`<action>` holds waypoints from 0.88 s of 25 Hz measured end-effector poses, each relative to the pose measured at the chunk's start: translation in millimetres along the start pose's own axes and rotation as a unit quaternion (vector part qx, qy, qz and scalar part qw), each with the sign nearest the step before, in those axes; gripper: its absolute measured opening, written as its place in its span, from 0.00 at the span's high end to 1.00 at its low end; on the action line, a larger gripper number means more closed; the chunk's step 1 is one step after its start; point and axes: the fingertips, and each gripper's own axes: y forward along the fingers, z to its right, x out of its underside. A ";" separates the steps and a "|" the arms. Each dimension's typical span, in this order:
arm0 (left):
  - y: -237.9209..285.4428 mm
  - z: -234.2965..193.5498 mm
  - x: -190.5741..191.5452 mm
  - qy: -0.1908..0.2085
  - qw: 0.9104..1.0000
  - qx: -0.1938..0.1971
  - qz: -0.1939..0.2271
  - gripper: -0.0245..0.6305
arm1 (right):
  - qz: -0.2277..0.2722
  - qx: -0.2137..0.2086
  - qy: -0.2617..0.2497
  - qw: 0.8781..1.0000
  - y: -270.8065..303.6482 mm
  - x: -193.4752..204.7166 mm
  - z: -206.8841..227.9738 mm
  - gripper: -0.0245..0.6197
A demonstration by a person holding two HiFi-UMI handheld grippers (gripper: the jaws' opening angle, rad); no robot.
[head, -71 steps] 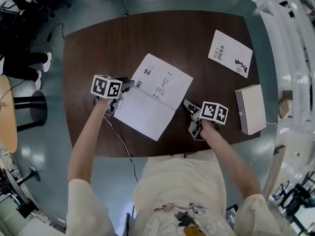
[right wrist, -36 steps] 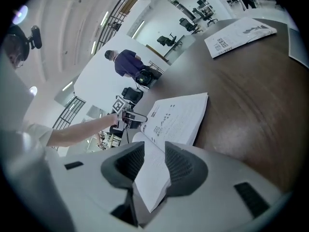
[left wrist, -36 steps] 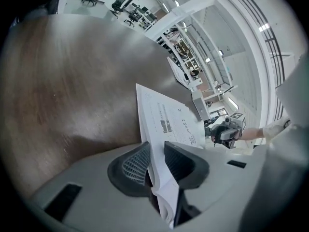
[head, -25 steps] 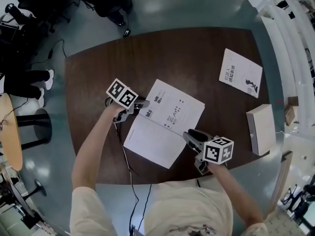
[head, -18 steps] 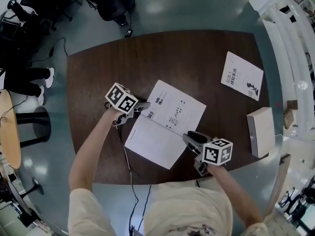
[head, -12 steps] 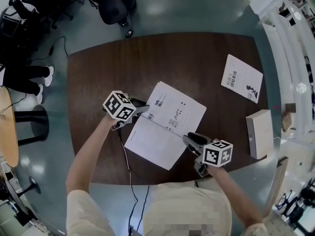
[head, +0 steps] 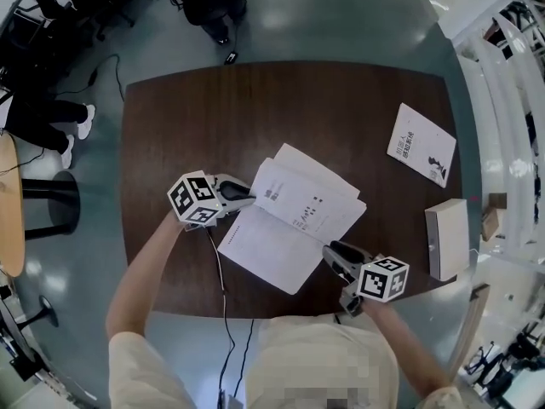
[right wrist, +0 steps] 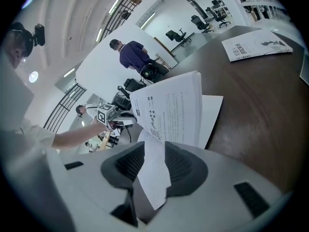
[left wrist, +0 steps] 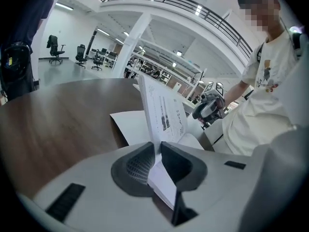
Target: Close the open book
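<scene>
At the near edge of the table [head: 196, 118], closest to the person, the right gripper [right wrist: 150, 164] has its jaws closed on the near end of the open book [head: 268, 244], with a curl of page standing up between the pads. The book lies in the middle of the table, its near half flat on the wood.

Across the spine, the left gripper [left wrist: 155, 161] has a wad of pages from the far half between its jaws. The jaws are opening a little, though the pads look to be pressing the paper. A moment ago that far half lay flat. Now the left gripper has rolled and come up, and the pages stand off the table like a raised flap.

Behind them one leaf [head: 328, 175], perhaps the back cover, has been left lying flat on the wood.

So the fold appears to have started: the lifted pages have to swing over onto the near half. The leaf left behind will probably need bringing over too, or the book will not shut fully, and a loosening grip could let the pages drop back.

Farther off to the right sit a thin booklet [head: 421, 143] and a white box [head: 447, 239], well apart from the work
</scene>
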 end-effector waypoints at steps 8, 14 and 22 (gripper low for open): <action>-14.7 21.0 22.2 0.018 1.000 0.007 -0.016 0.88 | -0.020 -0.006 -0.017 1.000 -11.6 25.4 -20.8 0.75; -17.1 42.1 41.8 0.060 0.997 0.021 -0.052 0.89 | -0.024 -0.016 -0.017 0.999 -10.7 37.1 -31.6 0.76; -16.3 77.8 72.3 0.085 0.991 0.042 -0.094 0.90 | -0.027 -0.025 -0.019 0.999 -10.0 44.0 -44.5 0.76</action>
